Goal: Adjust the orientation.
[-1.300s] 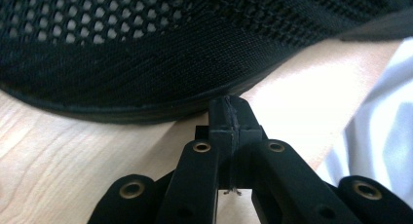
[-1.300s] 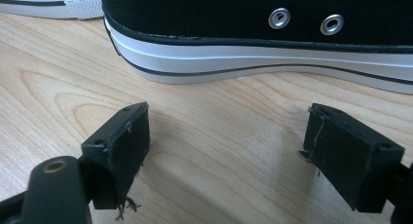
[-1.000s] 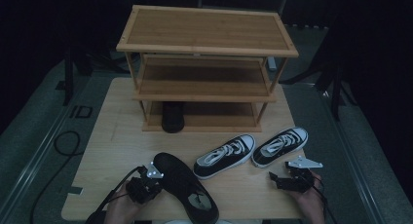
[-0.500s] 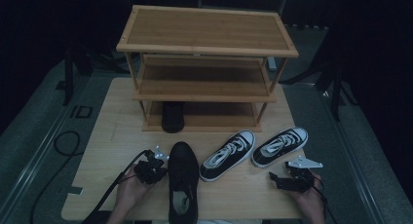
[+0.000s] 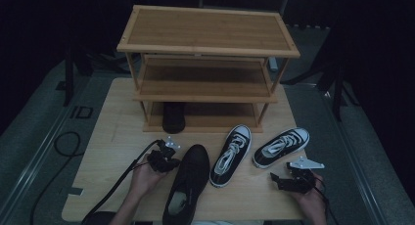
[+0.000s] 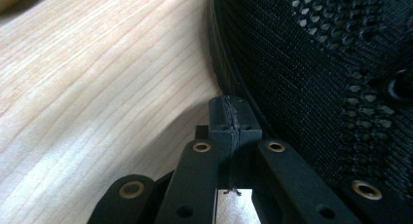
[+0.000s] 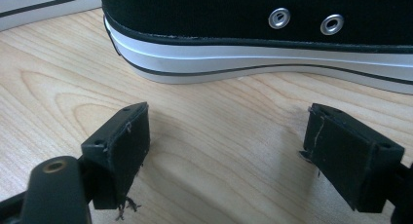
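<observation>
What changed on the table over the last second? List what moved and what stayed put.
The left tongs, shut and empty, pushed the black shoe: it swung from slanting toward the bottom right to nearly upright, toe pointing at the rack, and the hand moved up with it. The two sneakers, the shoe on the bottom shelf and the open right tongs stayed put.

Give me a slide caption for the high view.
Shut left gripper nudges black shoe beside two sneakers before a wooden rack.
</observation>
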Demonstrator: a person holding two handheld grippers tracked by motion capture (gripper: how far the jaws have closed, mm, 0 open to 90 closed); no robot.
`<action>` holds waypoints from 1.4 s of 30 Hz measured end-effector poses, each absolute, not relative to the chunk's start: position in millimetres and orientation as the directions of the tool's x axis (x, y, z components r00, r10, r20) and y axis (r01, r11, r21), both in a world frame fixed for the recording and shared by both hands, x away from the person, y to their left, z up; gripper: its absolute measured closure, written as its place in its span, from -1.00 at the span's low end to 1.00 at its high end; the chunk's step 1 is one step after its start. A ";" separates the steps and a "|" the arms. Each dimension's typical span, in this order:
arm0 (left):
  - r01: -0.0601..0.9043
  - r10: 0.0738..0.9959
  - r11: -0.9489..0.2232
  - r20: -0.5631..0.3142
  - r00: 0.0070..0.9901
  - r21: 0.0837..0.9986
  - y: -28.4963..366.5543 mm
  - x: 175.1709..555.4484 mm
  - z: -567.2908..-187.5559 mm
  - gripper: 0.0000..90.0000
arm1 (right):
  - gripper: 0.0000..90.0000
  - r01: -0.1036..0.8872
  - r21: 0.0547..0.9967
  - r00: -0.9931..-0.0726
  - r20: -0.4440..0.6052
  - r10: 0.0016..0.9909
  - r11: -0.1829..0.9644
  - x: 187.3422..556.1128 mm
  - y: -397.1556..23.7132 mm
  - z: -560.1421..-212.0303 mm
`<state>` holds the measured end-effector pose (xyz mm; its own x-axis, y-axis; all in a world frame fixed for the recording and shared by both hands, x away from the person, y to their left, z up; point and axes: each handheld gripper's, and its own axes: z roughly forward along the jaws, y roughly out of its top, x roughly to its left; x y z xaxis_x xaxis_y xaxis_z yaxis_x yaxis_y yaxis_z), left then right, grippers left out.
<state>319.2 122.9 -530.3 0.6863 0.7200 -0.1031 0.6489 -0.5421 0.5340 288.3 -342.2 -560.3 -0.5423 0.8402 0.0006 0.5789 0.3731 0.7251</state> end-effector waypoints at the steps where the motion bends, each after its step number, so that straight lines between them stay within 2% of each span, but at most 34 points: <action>1: 0.647 0.717 -0.543 -0.105 0.689 0.536 123.8 319.0 -528.9 0.99 | -0.62 0.579 0.725 -0.542 0.000 0.840 0.373 288.3 -342.2 -560.3; 13: 0.620 0.701 -0.548 -0.098 0.707 0.562 139.1 304.0 -495.9 0.86 | -0.62 0.579 0.725 -0.543 0.001 0.840 0.373 288.3 -342.2 -560.3; 28: 0.590 0.664 -0.579 -0.096 0.742 0.563 129.4 255.7 -435.0 0.72 | -0.62 0.579 0.725 -0.542 0.000 0.840 0.373 288.2 -342.2 -560.3; 42: 0.609 0.637 -0.616 -0.138 0.758 0.501 116.3 235.4 -431.0 0.54 | -0.62 0.579 0.725 -0.542 0.000 0.840 0.374 288.2 -342.2 -560.3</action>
<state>235.4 116.3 -431.0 0.7583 0.6371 -0.1381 0.6086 -0.6157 0.5006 288.2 -342.2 -560.3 -0.5423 0.8402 -0.0001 0.5786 0.3735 0.7251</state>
